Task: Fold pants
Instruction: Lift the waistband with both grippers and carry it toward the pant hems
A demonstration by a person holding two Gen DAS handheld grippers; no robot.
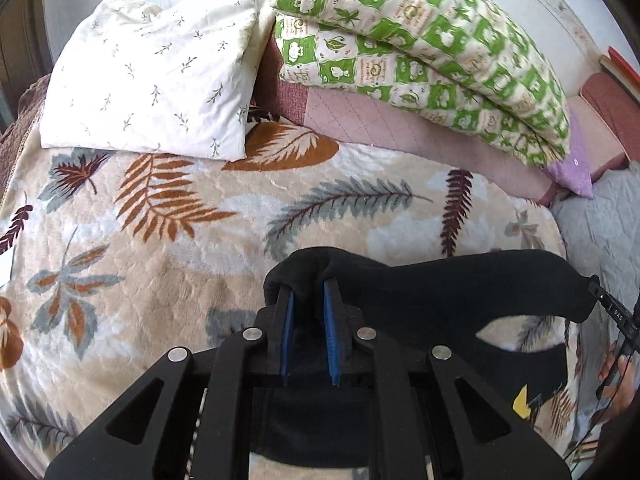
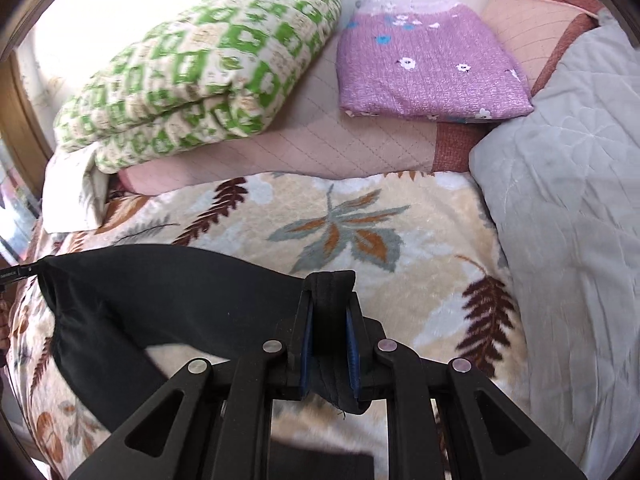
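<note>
Left wrist view: left hand-held gripper (image 1: 308, 292) clamped on black pants (image 1: 440, 292), blue pads (image 1: 330, 336) pinching a bunched fold at the tips. Stretched off to the right from there, that dark cloth, lifted clear of the bed in a taut band, with a gap of blanket showing under it. Ending at the far right edge of frame on the other tool, fingers of a hand (image 1: 618, 376) just visible there. Below and around, a plush leaf-print blanket (image 1: 160, 240) covering the bed. Beyond, toward the head of the bed, a white sprigged pillow (image 1: 152, 76) at the left, a folded green-and-cream quilt (image 1: 420, 52) at the right on a pink quilted cover (image 1: 360, 120).

Right wrist view: right hand-held gripper (image 2: 330, 312) closed tight on the pants (image 2: 168, 292) too, a thick seam or hem wedged upright between the fingers (image 2: 302, 320), loose end hanging out beneath. Running away to the left, the black fabric, hanging in a sagging sheet above the blanket (image 2: 400, 216). Past the blanket's far edge, the green quilt (image 2: 200, 60) at the left, a folded purple flowered cloth (image 2: 432, 64) beside it to the right, both on the pink cover (image 2: 320, 140). Along the bed's right side, a grey quilted spread (image 2: 572, 184).
</note>
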